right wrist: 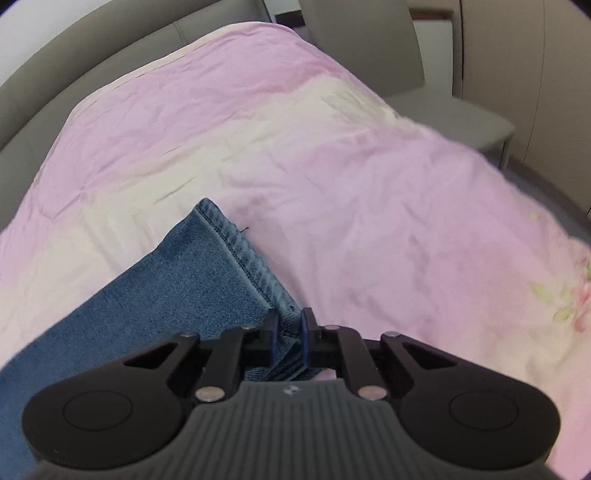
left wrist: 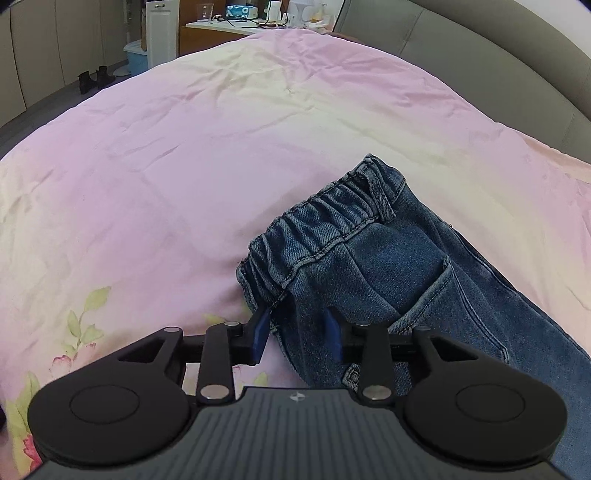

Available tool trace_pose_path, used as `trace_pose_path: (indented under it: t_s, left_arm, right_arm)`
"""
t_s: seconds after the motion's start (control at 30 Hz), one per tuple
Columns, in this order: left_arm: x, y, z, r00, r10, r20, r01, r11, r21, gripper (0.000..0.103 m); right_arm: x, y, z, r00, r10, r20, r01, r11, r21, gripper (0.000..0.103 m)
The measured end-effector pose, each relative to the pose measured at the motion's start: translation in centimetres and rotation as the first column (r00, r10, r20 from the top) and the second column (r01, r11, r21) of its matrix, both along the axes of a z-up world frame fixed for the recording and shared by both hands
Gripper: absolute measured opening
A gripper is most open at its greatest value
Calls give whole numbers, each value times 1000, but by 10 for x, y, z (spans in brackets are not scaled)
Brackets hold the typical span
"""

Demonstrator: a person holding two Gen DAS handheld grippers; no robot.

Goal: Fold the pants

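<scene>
Blue denim pants (left wrist: 388, 266) lie on a pink bedspread (left wrist: 184, 166). In the left wrist view the elastic waistband (left wrist: 317, 221) points away from me. My left gripper (left wrist: 299, 336) is open, its blue-padded fingers (left wrist: 260, 332) straddling the near corner of the waist; the cloth lies between them, not pinched. In the right wrist view the leg end of the pants (right wrist: 207, 280) with its stitched hem (right wrist: 240, 254) lies at the lower left. My right gripper (right wrist: 290, 334) is shut on the near hem corner.
A grey padded headboard (left wrist: 498, 55) curves behind the bed. A desk (left wrist: 236, 22) with clutter, a blue bin (left wrist: 135, 55) and black boots (left wrist: 96, 77) stand beyond the bed's far edge. A grey chair (right wrist: 424, 74) stands by the bed in the right wrist view.
</scene>
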State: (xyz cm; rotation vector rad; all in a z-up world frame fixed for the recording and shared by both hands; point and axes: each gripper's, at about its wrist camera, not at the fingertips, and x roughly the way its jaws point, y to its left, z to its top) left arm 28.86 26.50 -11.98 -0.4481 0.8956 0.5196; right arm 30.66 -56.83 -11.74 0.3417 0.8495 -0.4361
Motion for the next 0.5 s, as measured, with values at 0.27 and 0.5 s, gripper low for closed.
trace_pose_path:
  t_s: [0.27,0.5]
  left_arm:
    - [-22,-45,19,976,-215,-40,217,973,76,48]
    - [-42,-130,21,836,-545,-69,549,833,75,48]
  right_arm:
    - [8,-6,-28,995,-35,-93,38,999,39,15]
    - [-15,9,-11,997,61,-55,-56,995,85,29]
